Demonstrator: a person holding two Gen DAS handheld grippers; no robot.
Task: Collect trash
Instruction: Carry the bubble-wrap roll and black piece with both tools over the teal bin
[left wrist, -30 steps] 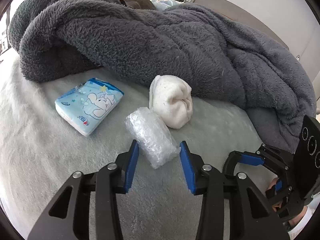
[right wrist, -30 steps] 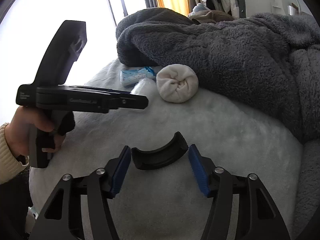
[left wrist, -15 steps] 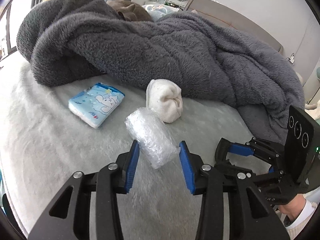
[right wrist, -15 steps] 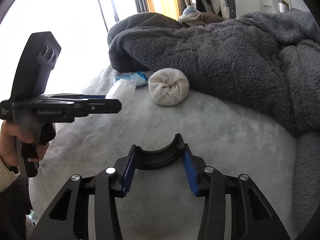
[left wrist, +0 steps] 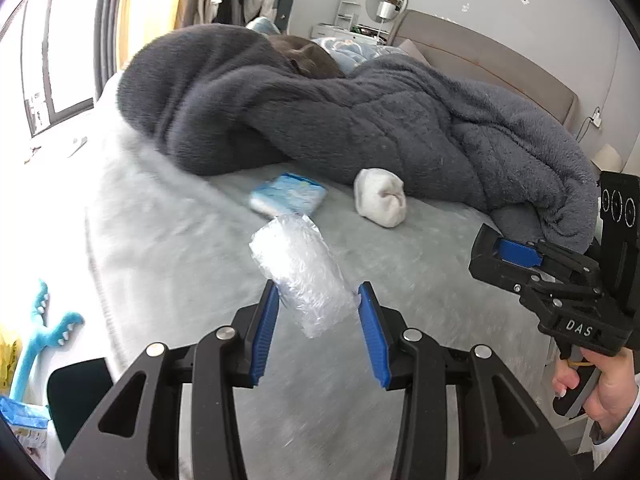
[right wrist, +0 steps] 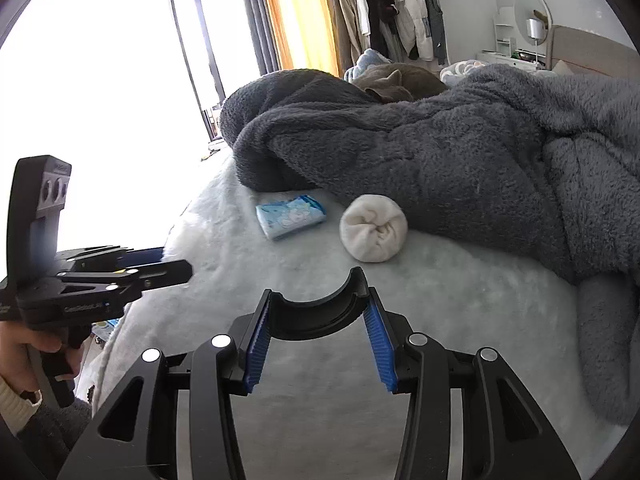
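Both claws lifted off bed (left wrist: 420, 248), right claw (right wrist: 318, 312) newly clamping black arc (right wrist: 316, 314)

Black hand-held gripper (left wrist: 318, 322) frames, blue ribbed pads (left wrist: 262, 334), silver screws, cream knit cuff (right wrist: 16, 404).

A pale bed (right wrist: 460, 300) carries a grey blanket (right wrist: 440, 152), tissue pack (right wrist: 291, 216) and rolled sock (right wrist: 374, 233).

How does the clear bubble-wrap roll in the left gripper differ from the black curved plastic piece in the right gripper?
The clear bubble-wrap roll is see-through, crinkled and plump; the black curved plastic piece is opaque, smooth, a thin arc. The roll juts forward past the left gripper; the arc spans crosswise between the right gripper's pads. Both are clamped, off the bed.
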